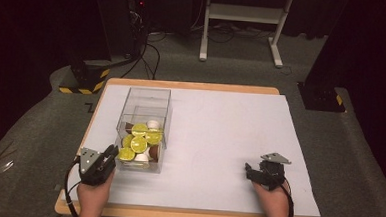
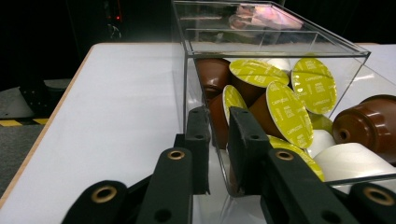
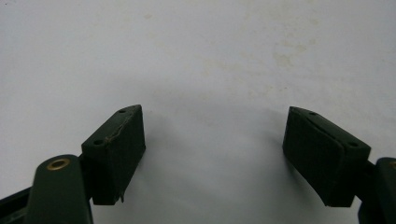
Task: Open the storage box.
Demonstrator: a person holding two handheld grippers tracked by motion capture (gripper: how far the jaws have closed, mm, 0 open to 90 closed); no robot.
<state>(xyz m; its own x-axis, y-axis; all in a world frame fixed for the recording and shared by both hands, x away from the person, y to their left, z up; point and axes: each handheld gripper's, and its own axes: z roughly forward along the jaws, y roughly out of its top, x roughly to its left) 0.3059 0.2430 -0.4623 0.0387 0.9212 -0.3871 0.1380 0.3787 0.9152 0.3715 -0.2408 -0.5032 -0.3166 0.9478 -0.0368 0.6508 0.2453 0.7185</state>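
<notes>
Lengthwise, clear box [image 1: 146, 97] runs away from person (capsules inside), left claw [image 2: 219, 135] pinching its near wall, right claw [image 3: 212, 154] spread.

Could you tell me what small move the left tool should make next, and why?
Probably draw the clear box gently toward the table's near edge. The left tool appears clamped on its near wall, one jaw outside, one inside beside the coffee capsules, while the right tool rests open on the white mat.

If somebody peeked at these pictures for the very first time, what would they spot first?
Probably the clear plastic box on the left of the white table, piled with coffee capsules with bright yellow-green lids. The left gripper has its black jaws pinched on the box's near wall. Over on the right, the right gripper rests open above bare table.
</notes>
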